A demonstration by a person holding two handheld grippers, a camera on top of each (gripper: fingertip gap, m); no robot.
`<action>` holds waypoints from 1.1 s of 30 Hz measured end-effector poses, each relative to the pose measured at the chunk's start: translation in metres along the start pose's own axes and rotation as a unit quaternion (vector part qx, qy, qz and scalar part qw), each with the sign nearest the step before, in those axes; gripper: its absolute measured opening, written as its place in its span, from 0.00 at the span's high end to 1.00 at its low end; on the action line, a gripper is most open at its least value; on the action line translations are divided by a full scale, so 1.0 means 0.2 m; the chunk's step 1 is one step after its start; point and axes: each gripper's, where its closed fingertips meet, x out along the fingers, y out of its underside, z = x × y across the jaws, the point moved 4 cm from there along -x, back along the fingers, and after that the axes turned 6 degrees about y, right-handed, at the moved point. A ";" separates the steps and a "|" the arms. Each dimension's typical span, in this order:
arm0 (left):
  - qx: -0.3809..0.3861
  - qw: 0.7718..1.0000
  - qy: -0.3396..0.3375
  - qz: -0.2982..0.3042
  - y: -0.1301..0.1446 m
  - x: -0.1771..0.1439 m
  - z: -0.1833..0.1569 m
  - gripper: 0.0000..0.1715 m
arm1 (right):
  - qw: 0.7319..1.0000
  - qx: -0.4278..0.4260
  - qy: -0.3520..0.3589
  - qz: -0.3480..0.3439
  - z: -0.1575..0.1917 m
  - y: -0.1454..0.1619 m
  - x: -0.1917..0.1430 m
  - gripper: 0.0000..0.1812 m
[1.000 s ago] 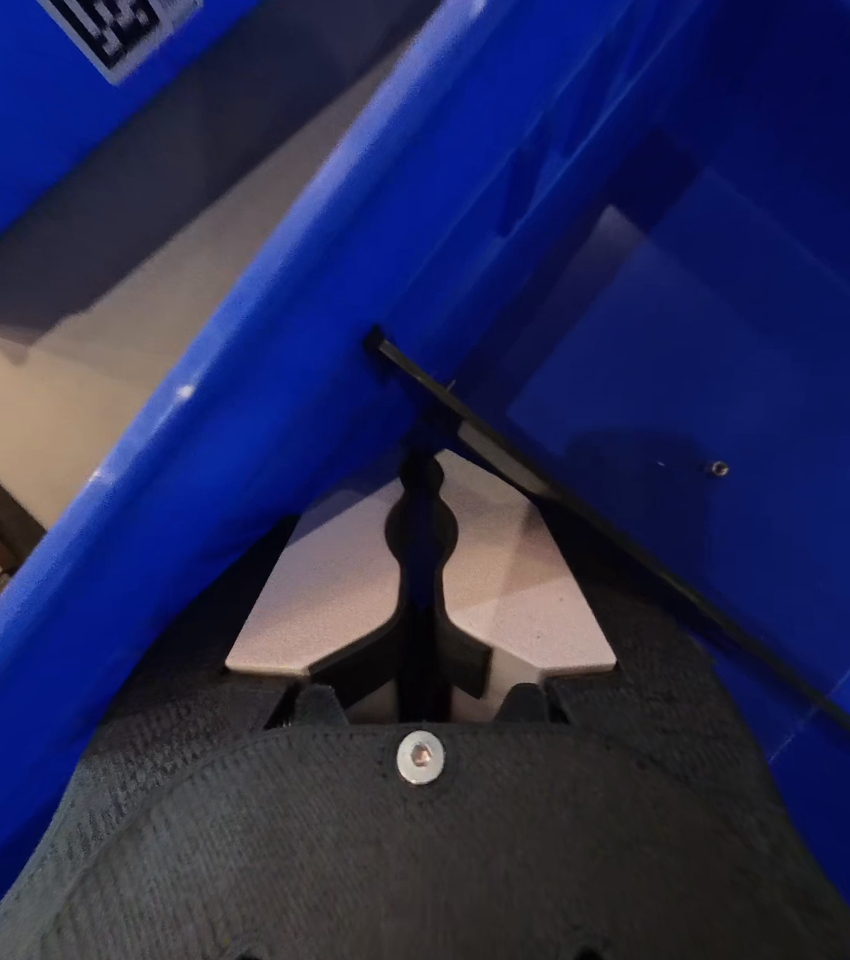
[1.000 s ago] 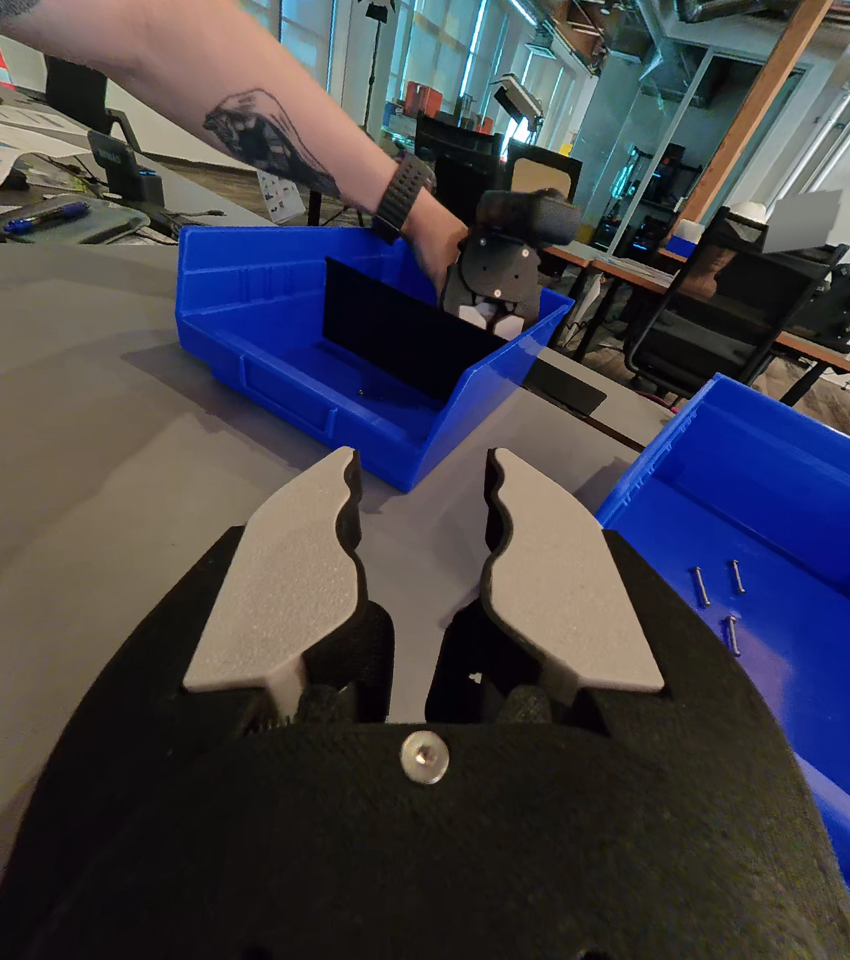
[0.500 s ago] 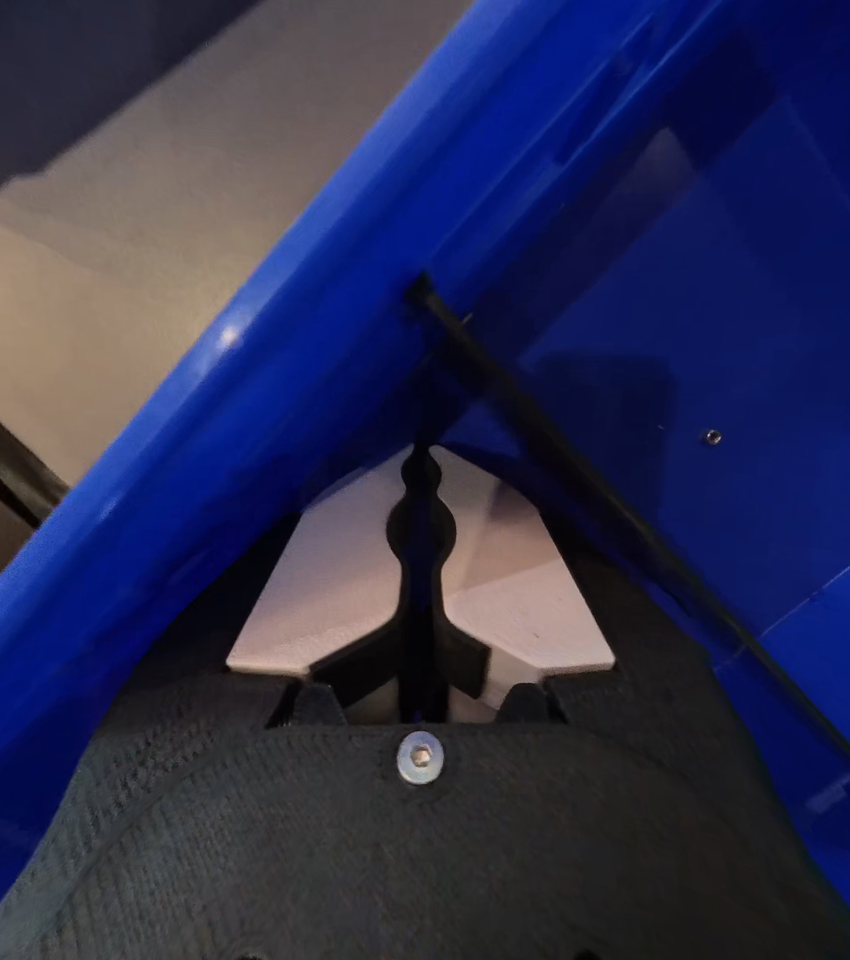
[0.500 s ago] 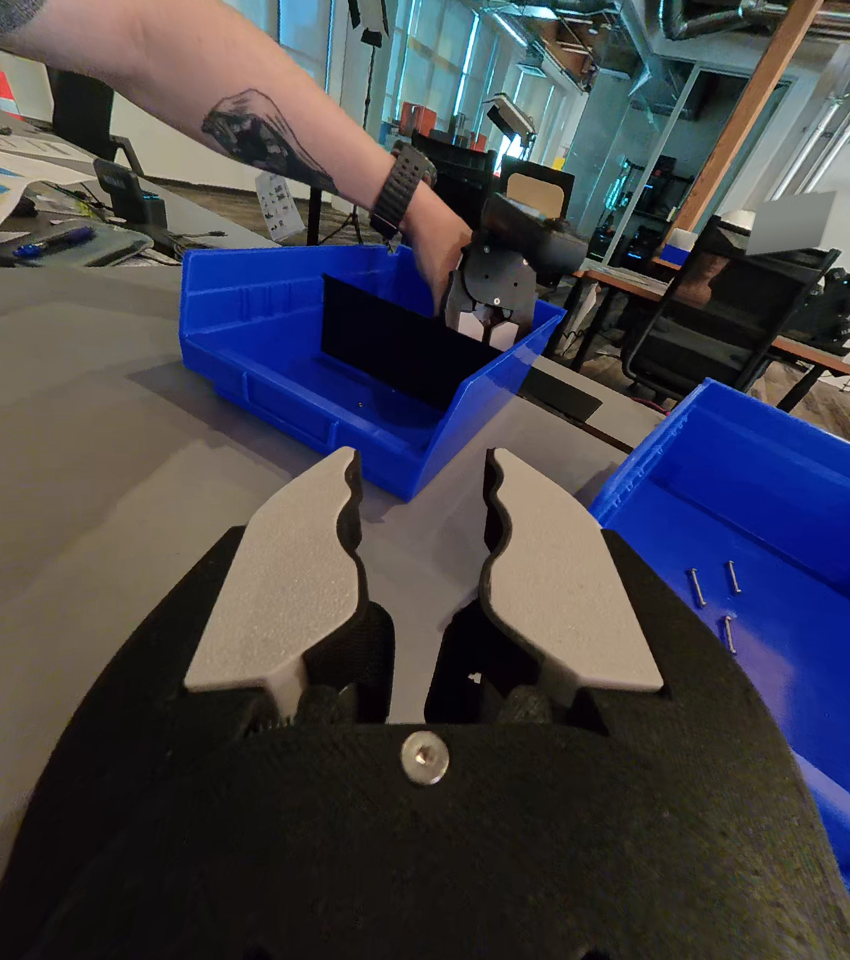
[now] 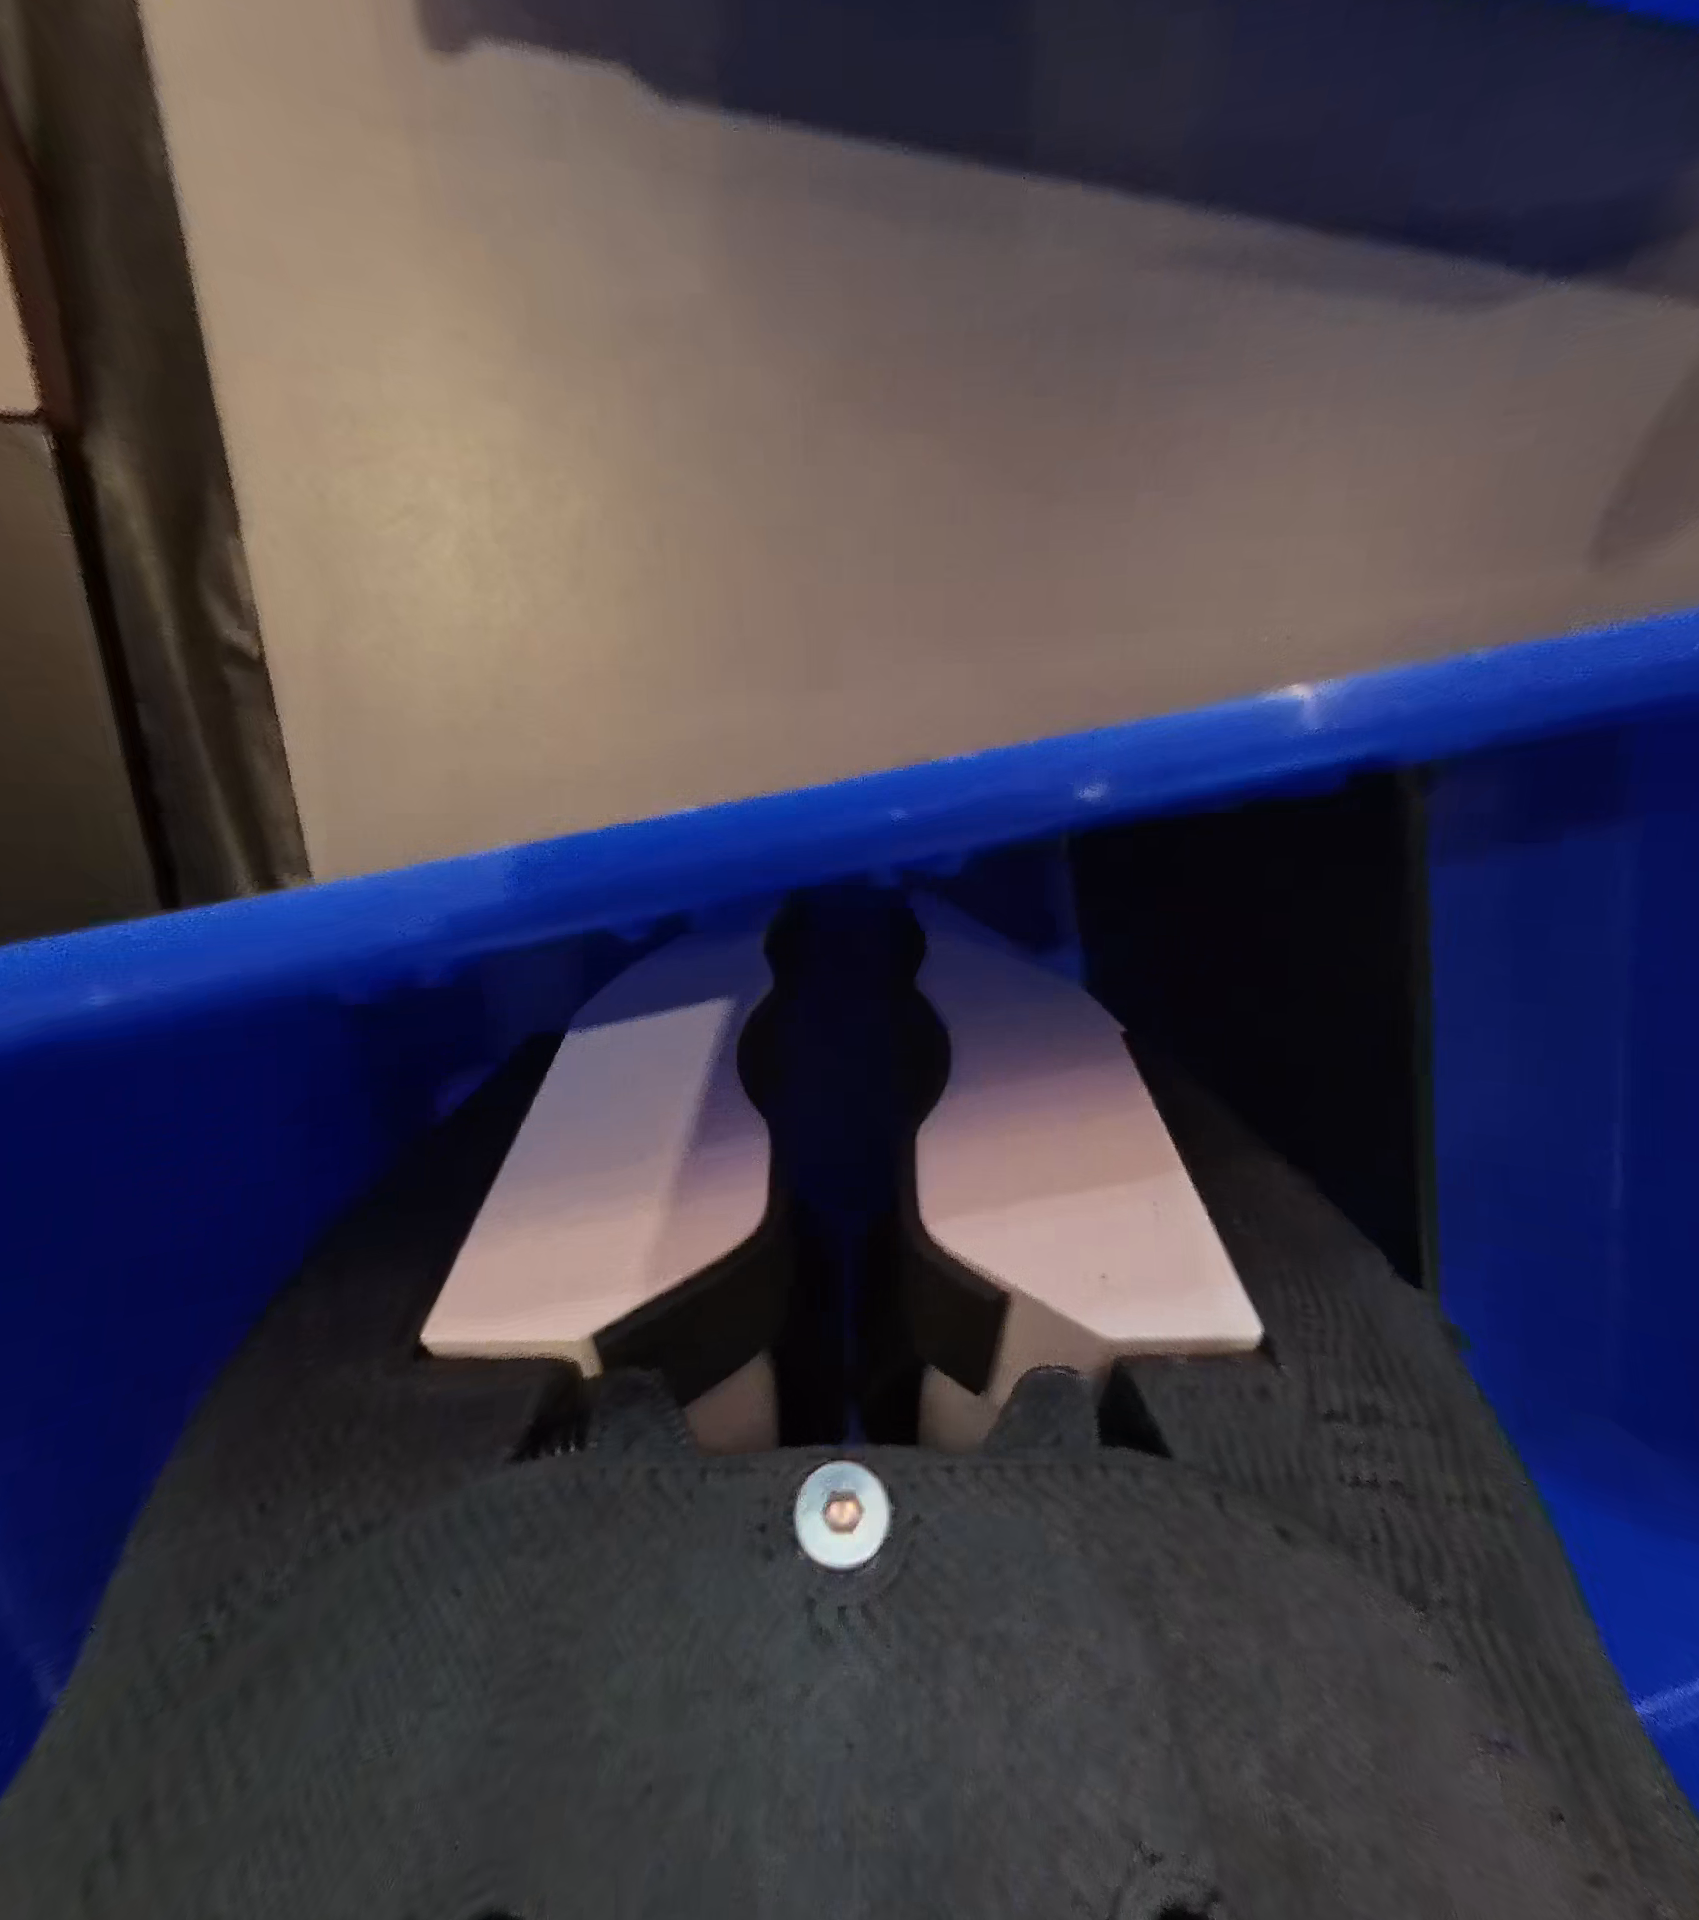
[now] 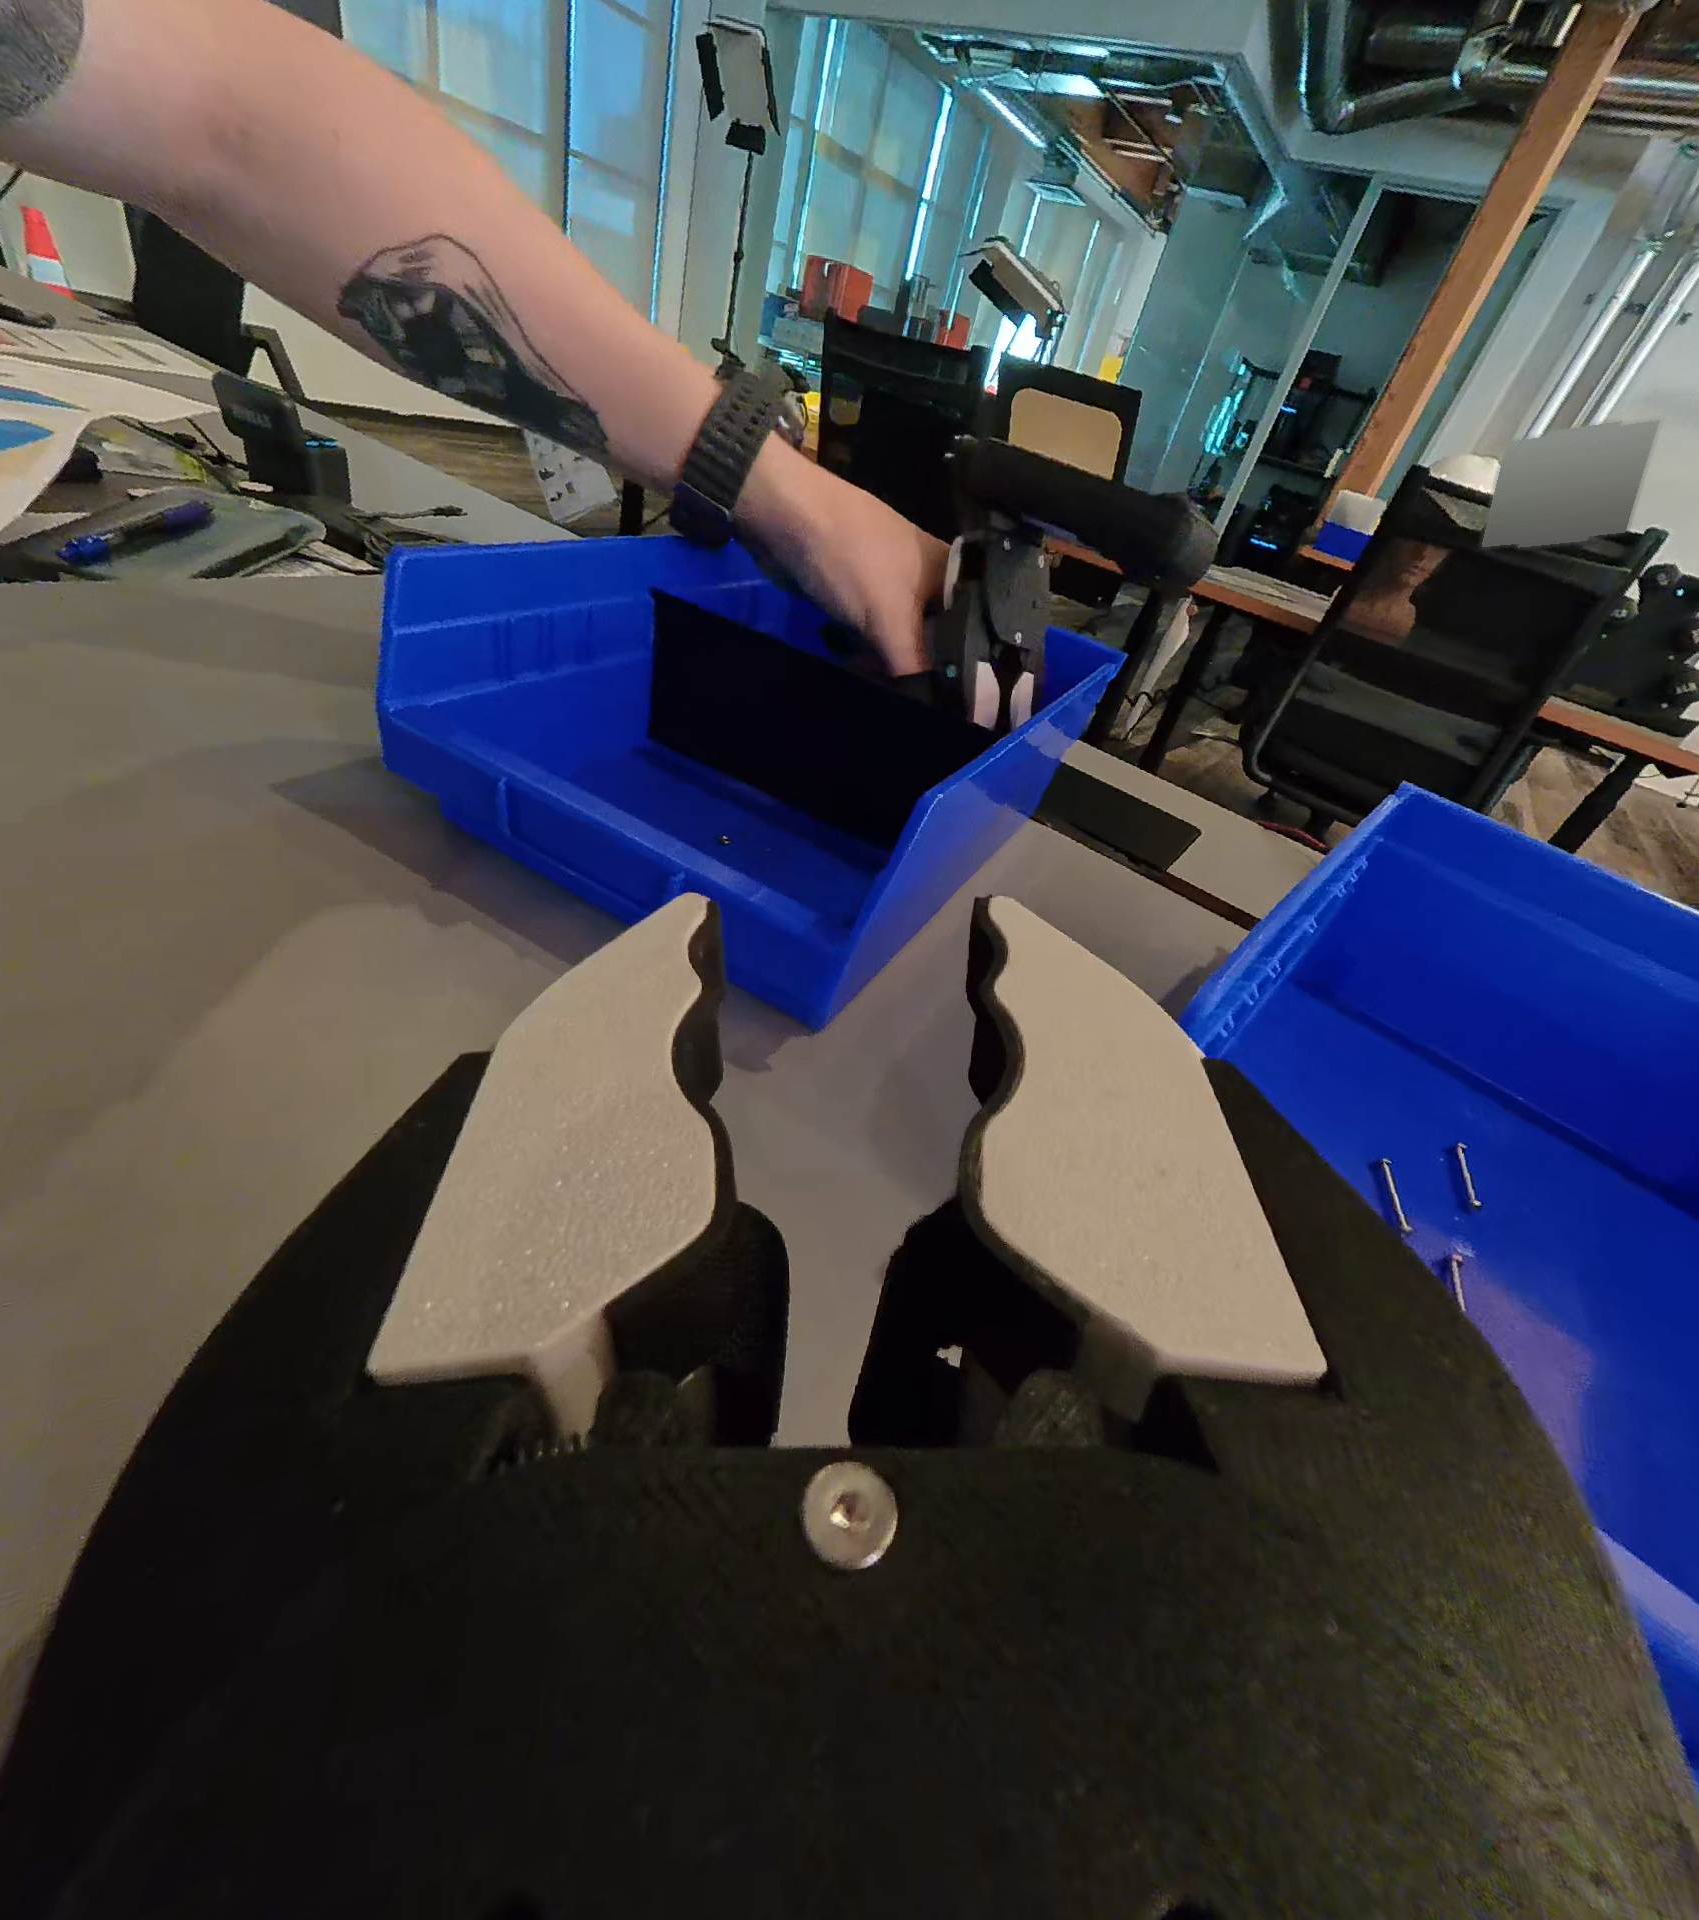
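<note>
Left gripper inside blue bin at its far wall, jaws nearly pressed together, nothing visibly pinched. Black divider upright just beside, long axis spanning the bin. Right gripper spread, empty, above grey table; second blue bin at right.

Workshop-style office: exposed ducts, desks, office chair, light stands.
</note>
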 end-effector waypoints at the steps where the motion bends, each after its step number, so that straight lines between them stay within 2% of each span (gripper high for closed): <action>1: -0.013 1.000 -0.013 0.000 0.00 0.00 0.00 0.90 | 1.000 0.000 -0.001 -0.002 0.00 0.00 0.00 0.75; 7: -0.004 0.994 -0.112 0.011 -0.01 0.02 -0.02 0.95 | 1.000 -0.002 -0.003 -0.019 0.01 -0.03 -0.02 0.75; 15: -0.075 0.988 -0.139 -0.003 -0.01 0.02 -0.01 0.99 | 1.000 -0.004 -0.007 -0.027 0.02 -0.05 -0.02 0.75; 22: -0.100 0.984 -0.149 -0.013 -0.01 0.02 -0.01 1.00 | 0.999 -0.012 -0.003 -0.032 0.03 -0.06 -0.01 0.75; 28: -0.134 0.977 -0.168 -0.006 0.02 -0.05 0.04 0.99 | 0.999 -0.013 0.001 -0.030 0.02 -0.05 -0.02 0.75; 30: -0.122 0.980 -0.160 -0.012 0.03 -0.07 0.03 0.99 | 1.000 -0.010 0.000 -0.029 0.01 -0.05 -0.02 0.75; 33: -0.039 0.993 -0.113 -0.013 0.00 -0.12 -0.01 0.99 | 1.000 -0.007 -0.006 -0.027 0.02 -0.04 -0.01 0.75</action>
